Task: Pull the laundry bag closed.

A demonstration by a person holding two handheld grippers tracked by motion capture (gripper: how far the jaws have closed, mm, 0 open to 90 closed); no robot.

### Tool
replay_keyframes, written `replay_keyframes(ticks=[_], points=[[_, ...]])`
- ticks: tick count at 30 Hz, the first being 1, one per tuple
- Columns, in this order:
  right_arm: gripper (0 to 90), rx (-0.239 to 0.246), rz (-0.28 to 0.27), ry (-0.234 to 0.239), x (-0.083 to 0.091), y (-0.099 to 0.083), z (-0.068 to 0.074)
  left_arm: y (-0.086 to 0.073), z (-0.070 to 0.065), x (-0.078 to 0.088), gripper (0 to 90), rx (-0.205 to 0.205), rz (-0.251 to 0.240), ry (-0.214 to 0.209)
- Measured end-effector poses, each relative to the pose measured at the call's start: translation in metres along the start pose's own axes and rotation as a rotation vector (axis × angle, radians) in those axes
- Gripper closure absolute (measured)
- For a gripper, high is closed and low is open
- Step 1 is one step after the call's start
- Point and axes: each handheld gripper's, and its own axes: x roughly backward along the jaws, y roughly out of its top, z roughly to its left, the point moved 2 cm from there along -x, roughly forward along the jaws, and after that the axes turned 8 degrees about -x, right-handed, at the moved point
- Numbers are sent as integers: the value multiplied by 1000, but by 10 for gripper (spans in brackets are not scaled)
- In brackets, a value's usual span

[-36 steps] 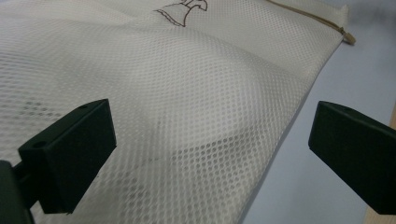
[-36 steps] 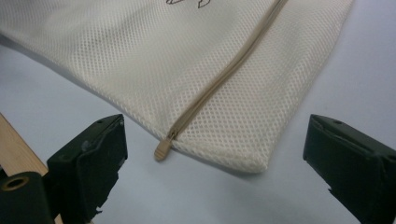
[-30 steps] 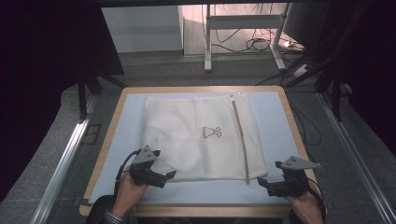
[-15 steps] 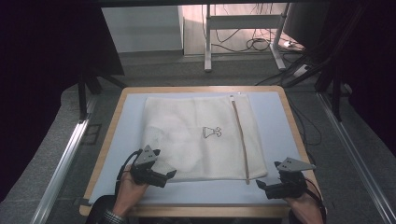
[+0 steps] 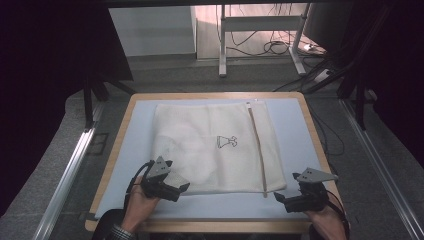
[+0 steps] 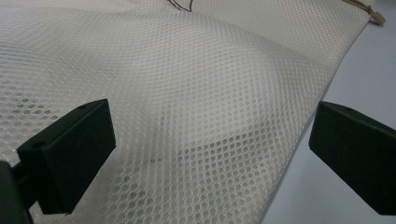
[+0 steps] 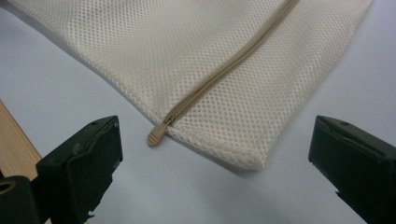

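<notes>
High view: mesh bag (image 5: 210, 145) lying flat, mid-counter (image 5: 295, 125); left tongs (image 5: 175, 187) hovering at near left corner, right tongs (image 5: 282, 199) near zipper (image 5: 256, 145) end.
Left gripper view: left tongs (image 6: 210, 154) gaping wide over mesh.
Right gripper view: right tongs (image 7: 215, 158) gaping, facing zipper pull (image 7: 156, 135), touching nothing.

Lab: framed table (image 5: 119, 131), floor cables (image 5: 270, 47).

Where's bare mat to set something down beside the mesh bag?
Free strips of blue mat lie left of the mesh bag, right of it toward the wooden rim, and a narrower one along the near edge between left gripper and right gripper.
</notes>
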Motion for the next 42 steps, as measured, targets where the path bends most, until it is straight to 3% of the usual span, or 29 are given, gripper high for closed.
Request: replay_keyframes(ticks=[14, 18, 27, 31, 36, 39, 40, 41, 42], points=[[58, 27, 8, 7, -8, 5, 2, 0, 0, 0, 2, 0, 2, 4], [46, 21, 25, 24, -14, 3, 3, 0, 0, 0, 2, 1, 2, 3], [22, 2, 25, 8, -21, 5, 5, 0, 0, -1, 2, -6, 11, -2], [22, -5, 63, 3, -25, 4, 2, 0, 0, -1, 2, -6, 8, -3], [135, 23, 74, -28, -24, 5, 3, 0, 0, -3, 2, -18, 21, -5], [262, 92, 66, -60, -23, 8, 8, 1, -1, -3, 2, -21, 24, -4], [262, 92, 66, -60, -23, 8, 8, 1, -1, -3, 2, -22, 24, -4], [311, 141, 74, -69, -25, 9, 13, 1, 0, -3, 2, -23, 24, -3], [311, 141, 74, -69, -25, 9, 13, 1, 0, -3, 3, -23, 24, -3]])
